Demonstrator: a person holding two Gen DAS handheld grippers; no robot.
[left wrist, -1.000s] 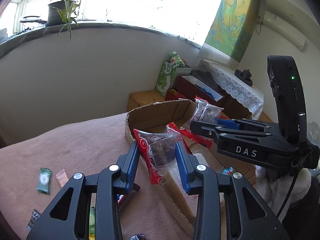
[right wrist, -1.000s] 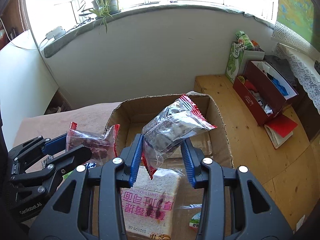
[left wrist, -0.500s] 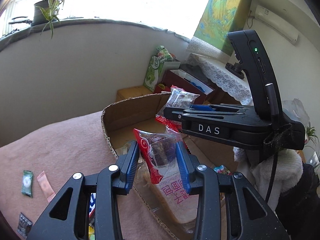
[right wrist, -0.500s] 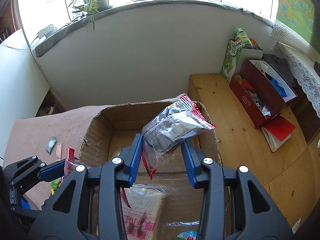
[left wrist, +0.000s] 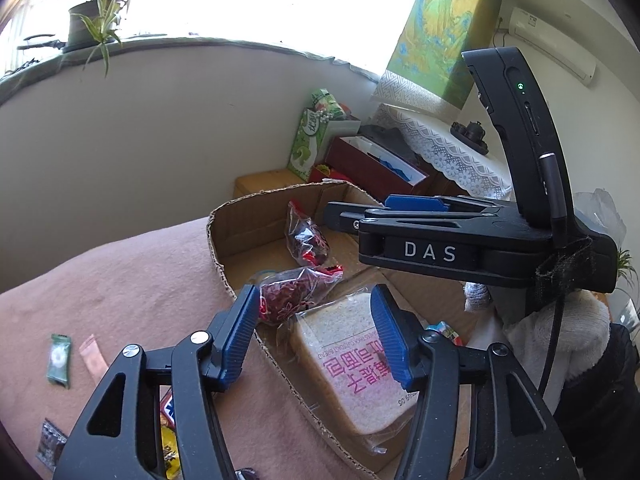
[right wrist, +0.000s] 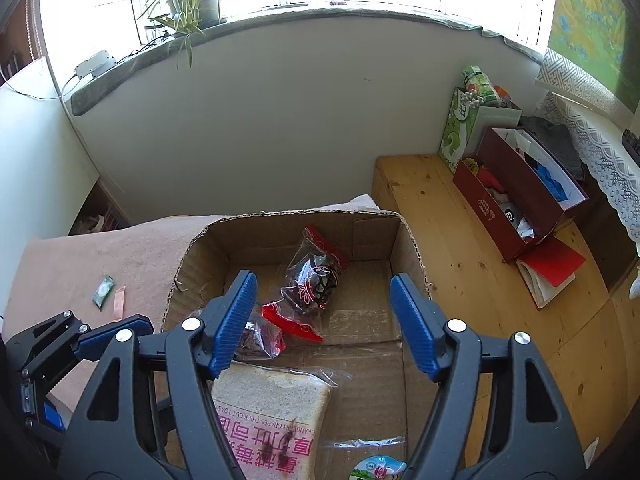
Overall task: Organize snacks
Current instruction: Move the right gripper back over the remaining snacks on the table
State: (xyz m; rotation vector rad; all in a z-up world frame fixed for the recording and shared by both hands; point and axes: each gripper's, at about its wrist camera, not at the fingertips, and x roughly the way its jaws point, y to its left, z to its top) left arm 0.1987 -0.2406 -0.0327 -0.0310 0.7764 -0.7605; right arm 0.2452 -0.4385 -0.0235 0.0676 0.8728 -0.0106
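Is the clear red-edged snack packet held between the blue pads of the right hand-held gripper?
No, the clear red-edged snack packet lies on the cardboard box floor.

We see a brown corrugated cardboard box (right wrist: 408, 248) holding two clear, red-edged snack packets (right wrist: 316, 276) with white line patterns, and a tan bread slice bag (right wrist: 272, 420) printed in pink. Our blue ribbed fingers (right wrist: 236, 316) sit on black frames; a pinkish-brown blanket (left wrist: 120, 280) lies alongside.

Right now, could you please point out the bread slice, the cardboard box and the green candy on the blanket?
bread slice (left wrist: 352, 364), left wrist view, middle of its face.
cardboard box (right wrist: 276, 236), right wrist view, far wall.
green candy (left wrist: 59, 360), left wrist view, wrapper's centre.
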